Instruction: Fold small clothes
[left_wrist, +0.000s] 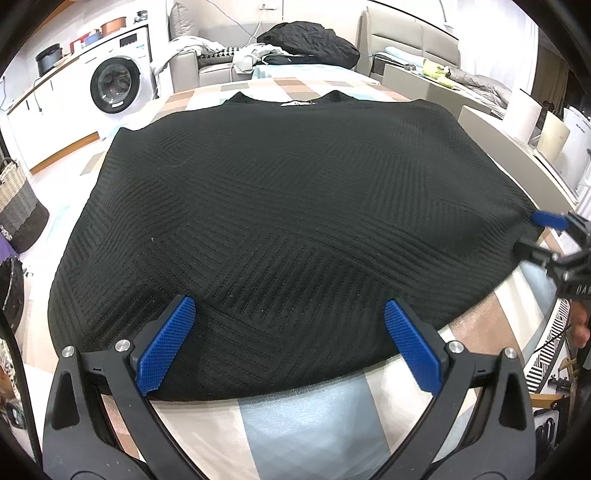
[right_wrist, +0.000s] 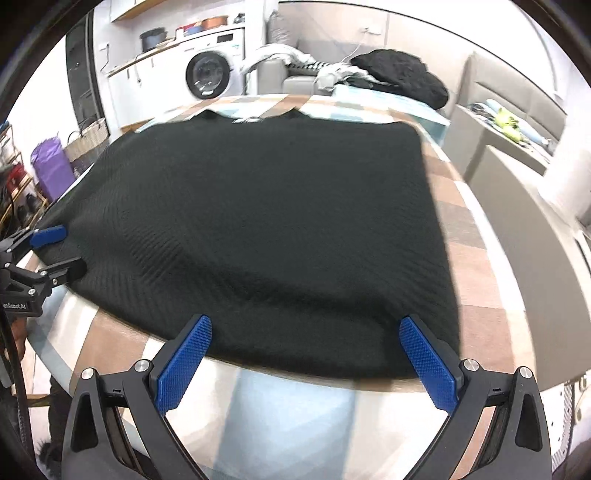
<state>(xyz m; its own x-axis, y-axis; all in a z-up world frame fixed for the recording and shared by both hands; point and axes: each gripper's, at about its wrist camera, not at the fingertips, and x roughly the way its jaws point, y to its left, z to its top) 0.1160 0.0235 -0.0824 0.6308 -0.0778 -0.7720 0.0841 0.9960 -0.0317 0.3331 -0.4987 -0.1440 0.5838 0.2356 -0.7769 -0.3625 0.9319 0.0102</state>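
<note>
A black ribbed knit top (left_wrist: 280, 206) lies spread flat on a bed with a checked cover (left_wrist: 295, 424), its neck at the far side. It also shows in the right wrist view (right_wrist: 258, 221). My left gripper (left_wrist: 290, 306) is open, its blue fingers over the near hem at the left part. My right gripper (right_wrist: 304, 325) is open over the near hem at the right corner. The right gripper also shows in the left wrist view (left_wrist: 535, 236), and the left gripper in the right wrist view (right_wrist: 62, 251).
A pile of dark clothes (left_wrist: 310, 40) lies at the far end of the bed. A washing machine (left_wrist: 114, 85) stands at the far left. A woven basket (left_wrist: 18, 206) stands left of the bed. A grey sofa (left_wrist: 413, 40) is at the right.
</note>
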